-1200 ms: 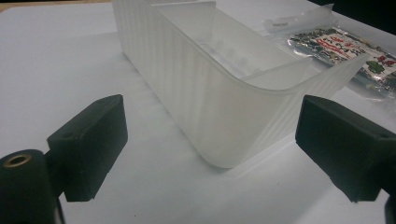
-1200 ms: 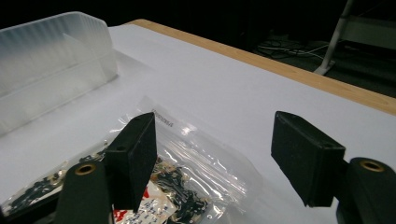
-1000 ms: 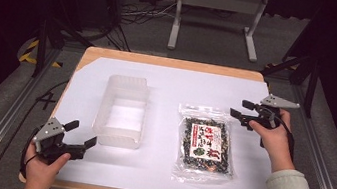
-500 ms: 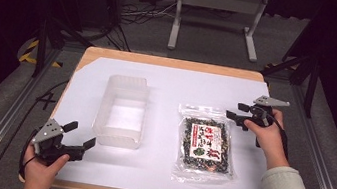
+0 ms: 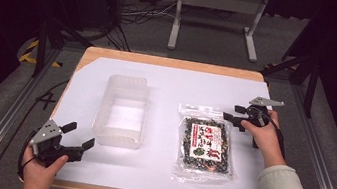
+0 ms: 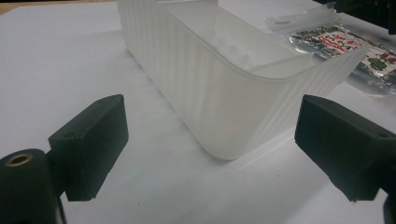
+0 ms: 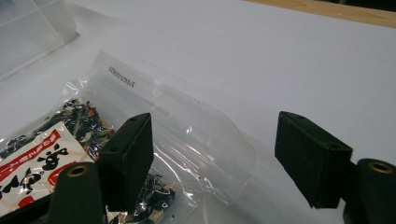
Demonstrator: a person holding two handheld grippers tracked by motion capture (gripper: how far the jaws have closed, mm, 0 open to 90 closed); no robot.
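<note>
Our right gripper (image 5: pixel 236 120), jaws wide and empty, sits at the far right corner of the bag (image 5: pixel 205 145), whose long axis runs toward us, left gripper (image 5: pixel 77 135) well apart.

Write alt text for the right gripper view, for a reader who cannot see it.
Two open black jaws of the right gripper frame the clear top corner of a sealed plastic bag lying flat on a white table cover. The bag holds dark dried food with a red and white label. A translucent plastic container sits at upper left.
</note>
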